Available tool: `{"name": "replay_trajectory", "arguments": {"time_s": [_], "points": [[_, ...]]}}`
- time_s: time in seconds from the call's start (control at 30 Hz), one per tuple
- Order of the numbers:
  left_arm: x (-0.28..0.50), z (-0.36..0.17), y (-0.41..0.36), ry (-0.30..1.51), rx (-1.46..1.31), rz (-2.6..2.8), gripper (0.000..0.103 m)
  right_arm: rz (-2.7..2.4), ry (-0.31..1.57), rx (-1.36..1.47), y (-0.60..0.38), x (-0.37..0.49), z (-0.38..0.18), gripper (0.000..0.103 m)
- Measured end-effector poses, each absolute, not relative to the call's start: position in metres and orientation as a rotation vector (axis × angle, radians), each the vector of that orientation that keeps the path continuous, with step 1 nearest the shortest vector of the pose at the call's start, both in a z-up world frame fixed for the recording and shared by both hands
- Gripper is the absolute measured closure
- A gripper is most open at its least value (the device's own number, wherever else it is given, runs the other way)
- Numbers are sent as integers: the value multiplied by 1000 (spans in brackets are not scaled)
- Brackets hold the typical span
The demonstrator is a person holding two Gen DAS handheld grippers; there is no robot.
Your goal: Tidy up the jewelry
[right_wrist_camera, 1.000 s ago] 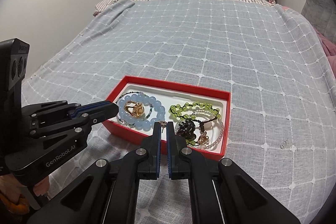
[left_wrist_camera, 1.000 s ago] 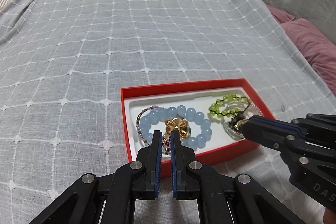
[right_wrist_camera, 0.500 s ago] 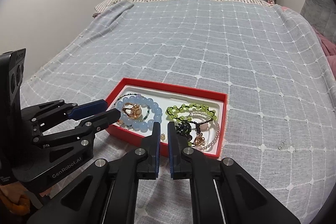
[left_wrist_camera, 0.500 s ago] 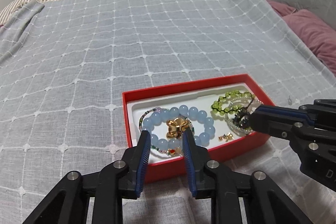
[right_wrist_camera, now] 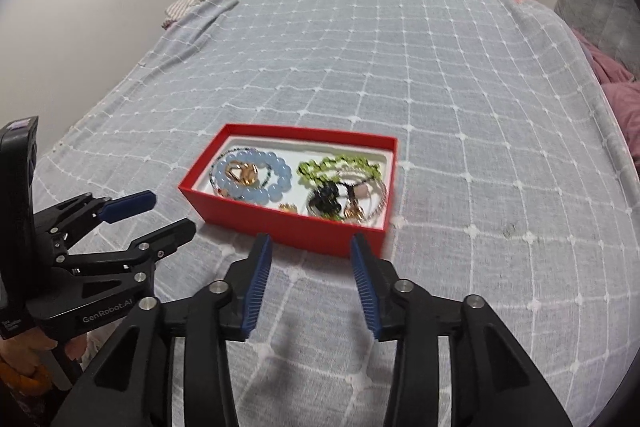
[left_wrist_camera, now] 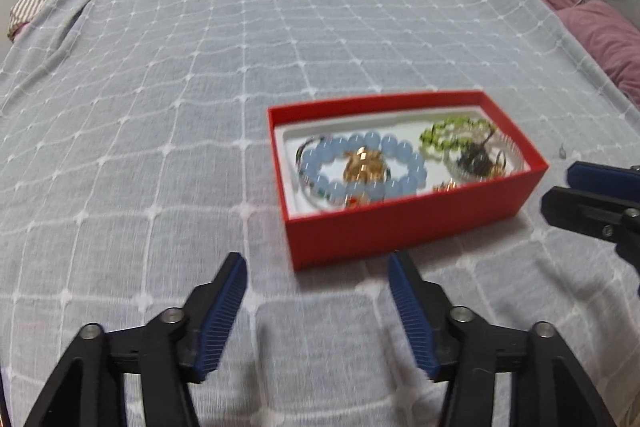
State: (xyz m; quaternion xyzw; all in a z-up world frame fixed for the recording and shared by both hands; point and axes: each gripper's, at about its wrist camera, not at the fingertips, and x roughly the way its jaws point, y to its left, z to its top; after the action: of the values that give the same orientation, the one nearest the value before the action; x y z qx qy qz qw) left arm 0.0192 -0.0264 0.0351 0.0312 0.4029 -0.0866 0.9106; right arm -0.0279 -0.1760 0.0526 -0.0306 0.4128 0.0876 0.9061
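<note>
The left gripper (left_wrist_camera: 318, 263) hovers over the grey checked bedspread (left_wrist_camera: 200, 67), and its jaws are opening, spread wide with only cloth between them; the red box (left_wrist_camera: 400, 227) lies just beyond its tips and a little to the right, not touching them. In the right wrist view the same left gripper (right_wrist_camera: 172, 213) enters from the left edge, its blue-padded fingers (right_wrist_camera: 128, 205) pointing toward the left end of the box, near but apart from it.

Inside the white lining of the box, the blue bead bracelet (left_wrist_camera: 360, 167) lies in the left half, with a gold piece (left_wrist_camera: 362, 165) in its middle; the green bead bracelet (left_wrist_camera: 452, 135) lies in the right half, above a dark cluster (left_wrist_camera: 474, 161) that is too blurred to name.

The right gripper (right_wrist_camera: 312, 241) stands just before the near wall of the box, its jaws also opening and holding nothing; both tips are very close to that wall, but I cannot tell if they touch it. In the left wrist view the right gripper (left_wrist_camera: 560, 189) shows at the right edge, beside the right end of the box.
</note>
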Motion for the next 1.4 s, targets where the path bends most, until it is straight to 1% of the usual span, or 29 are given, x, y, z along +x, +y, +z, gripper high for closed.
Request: {"name": "replay_trajectory", "arguments": {"time_s": [0.03,0.23,0.27,0.33,0.4,0.73,1.4], "points": [[17,33,-26,836,67,-176,30,173,863,-59,-177,-29,51,54],[9,24,-21,868,77,-147,15,117,911,-79,-178,-34,38,46],[8,21,-20,879,75,-137,13,105,921,-84,-178,-34,35,44],[7,17,-18,902,68,-112,7,76,943,-100,-178,-33,29,38],[7,12,-15,920,54,-82,5,53,961,-128,-176,-31,23,34],[11,-2,-11,993,7,-46,3,27,988,-150,-178,-29,12,33],[10,-1,-12,995,24,-41,3,24,995,-157,-178,-29,10,33]]}}
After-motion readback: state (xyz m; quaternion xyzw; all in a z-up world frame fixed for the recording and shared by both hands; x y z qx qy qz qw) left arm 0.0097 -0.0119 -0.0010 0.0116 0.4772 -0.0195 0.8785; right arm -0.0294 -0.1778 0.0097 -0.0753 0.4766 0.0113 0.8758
